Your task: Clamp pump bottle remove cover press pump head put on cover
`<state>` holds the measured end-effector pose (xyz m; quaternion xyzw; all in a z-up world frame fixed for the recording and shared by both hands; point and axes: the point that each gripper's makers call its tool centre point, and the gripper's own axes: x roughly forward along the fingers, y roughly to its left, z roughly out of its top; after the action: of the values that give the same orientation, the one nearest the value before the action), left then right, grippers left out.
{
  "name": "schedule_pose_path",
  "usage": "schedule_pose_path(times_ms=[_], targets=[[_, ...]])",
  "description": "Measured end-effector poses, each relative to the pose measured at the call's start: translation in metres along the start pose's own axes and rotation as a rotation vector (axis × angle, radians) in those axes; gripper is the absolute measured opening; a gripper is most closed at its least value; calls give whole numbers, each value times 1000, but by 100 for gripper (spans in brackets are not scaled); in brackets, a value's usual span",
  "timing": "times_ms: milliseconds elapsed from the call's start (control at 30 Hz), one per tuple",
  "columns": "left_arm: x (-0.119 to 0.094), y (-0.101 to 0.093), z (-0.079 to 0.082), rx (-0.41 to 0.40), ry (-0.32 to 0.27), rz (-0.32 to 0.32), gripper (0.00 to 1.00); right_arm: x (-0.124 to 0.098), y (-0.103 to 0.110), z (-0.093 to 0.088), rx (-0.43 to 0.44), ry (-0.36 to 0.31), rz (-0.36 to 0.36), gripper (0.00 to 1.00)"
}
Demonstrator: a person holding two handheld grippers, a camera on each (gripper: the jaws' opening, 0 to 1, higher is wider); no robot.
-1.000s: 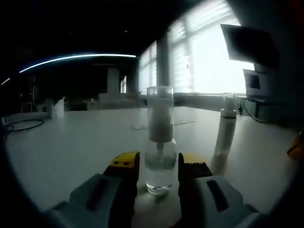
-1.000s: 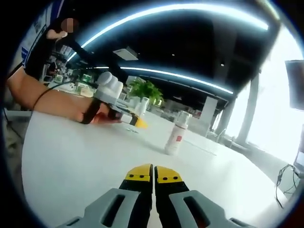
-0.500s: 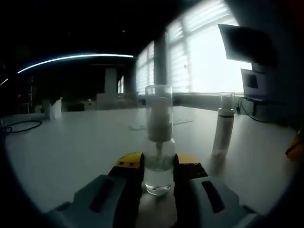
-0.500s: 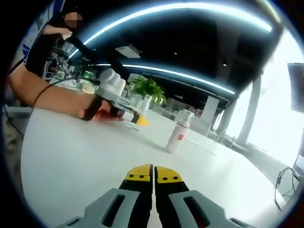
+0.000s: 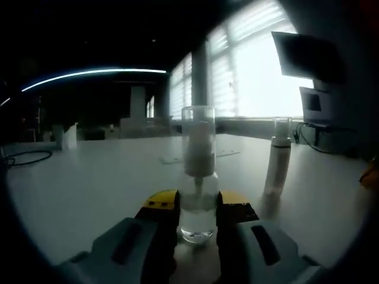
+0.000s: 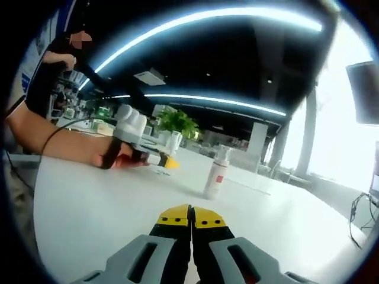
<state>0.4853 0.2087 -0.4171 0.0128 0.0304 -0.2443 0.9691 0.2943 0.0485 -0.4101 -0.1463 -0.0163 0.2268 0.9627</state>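
A clear pump bottle (image 5: pixel 198 154) with a see-through cover over its white pump head stands upright on the white table (image 5: pixel 89 189). My left gripper (image 5: pixel 197 207) is shut on its lower body, a yellow-tipped jaw pressed against each side. The right gripper view shows that gripper (image 6: pixel 169 161) far off in a person's hand, with the bottle (image 6: pixel 176 141) standing in it. My right gripper (image 6: pixel 190 218) hovers low over the table, shut with nothing between its jaws.
A second white pump bottle (image 5: pixel 277 160) stands to the right of the clear one, its red label (image 6: pixel 214 176) facing the right gripper. A black cable (image 5: pixel 26 157) lies at far left. A monitor (image 5: pixel 302 56) stands by the window. The person's forearm (image 6: pixel 59 145) rests on the table.
The left jaws have closed in from either side onto the clear bottle. The right gripper's view has tilted slightly; its jaws stay shut.
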Motion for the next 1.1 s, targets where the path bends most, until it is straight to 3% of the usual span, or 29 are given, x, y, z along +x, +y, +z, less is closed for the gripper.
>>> schedule_pose_path(times_ms=[100, 367, 867, 1100], targets=[[0, 1, 0, -1, 1, 3, 16, -2, 10, 4, -48, -1, 24, 0], [-3, -1, 1, -1, -2, -4, 16, 2, 4, -3, -64, 25, 11, 0], [-8, -3, 6, -20, -30, 3, 16, -3, -5, -7, 34, 44, -15, 0], [-11, -1, 9, -42, -37, 4, 16, -2, -4, -8, 34, 52, -18, 0]])
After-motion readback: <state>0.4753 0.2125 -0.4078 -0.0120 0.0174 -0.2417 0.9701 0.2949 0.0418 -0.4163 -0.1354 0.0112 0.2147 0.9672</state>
